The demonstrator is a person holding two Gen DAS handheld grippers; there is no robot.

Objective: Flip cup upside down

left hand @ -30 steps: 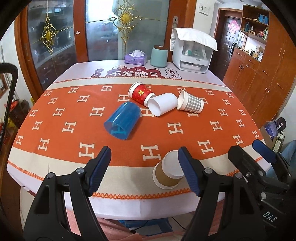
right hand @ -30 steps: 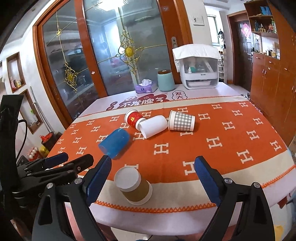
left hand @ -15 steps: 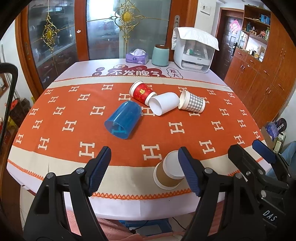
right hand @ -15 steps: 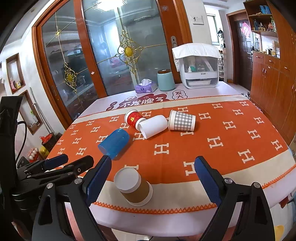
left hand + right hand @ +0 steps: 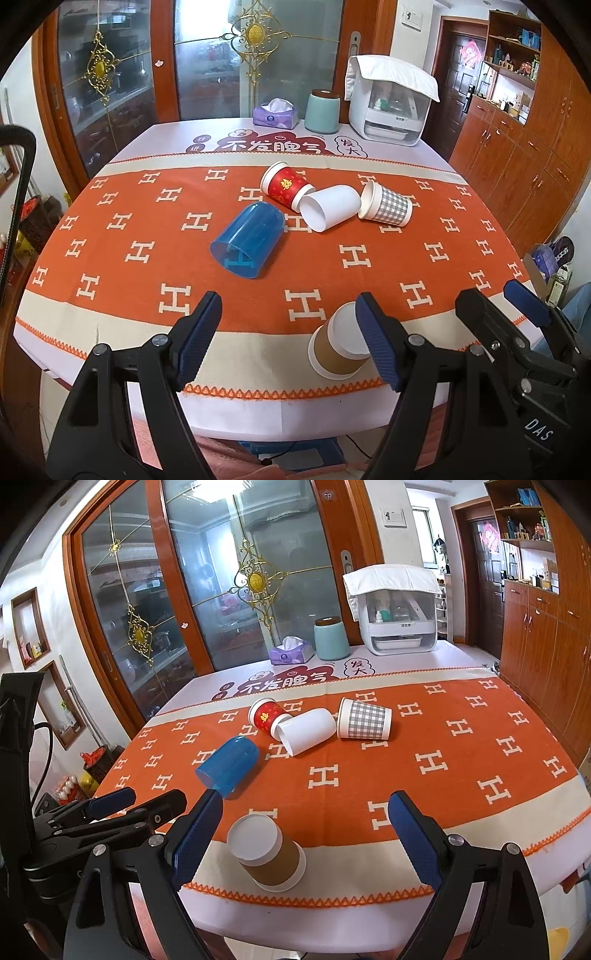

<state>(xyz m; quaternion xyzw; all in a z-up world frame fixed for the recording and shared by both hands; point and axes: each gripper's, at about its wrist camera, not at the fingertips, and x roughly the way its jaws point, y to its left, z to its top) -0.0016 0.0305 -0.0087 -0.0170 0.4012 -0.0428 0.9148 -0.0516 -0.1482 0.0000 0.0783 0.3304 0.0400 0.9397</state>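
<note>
A brown paper cup (image 5: 338,352) (image 5: 266,853) stands upside down near the table's front edge. A blue plastic cup (image 5: 248,240) (image 5: 229,766), a red cup (image 5: 284,186) (image 5: 264,715), a white cup (image 5: 329,212) (image 5: 306,732) and a grey checked cup (image 5: 386,208) (image 5: 364,719) lie on their sides mid-table. My left gripper (image 5: 288,338) is open and empty, in front of the table edge, left of the brown cup. My right gripper (image 5: 306,843) is open and empty, held around the brown cup's space without touching it.
An orange patterned tablecloth (image 5: 110,229) covers the table. At the back stand a tissue box (image 5: 275,114), a teal canister (image 5: 322,110) and a white appliance (image 5: 391,103). Wooden cabinets (image 5: 517,147) stand to the right, glass doors behind.
Both views have shifted very slightly; the cups have not moved and both grippers stay open.
</note>
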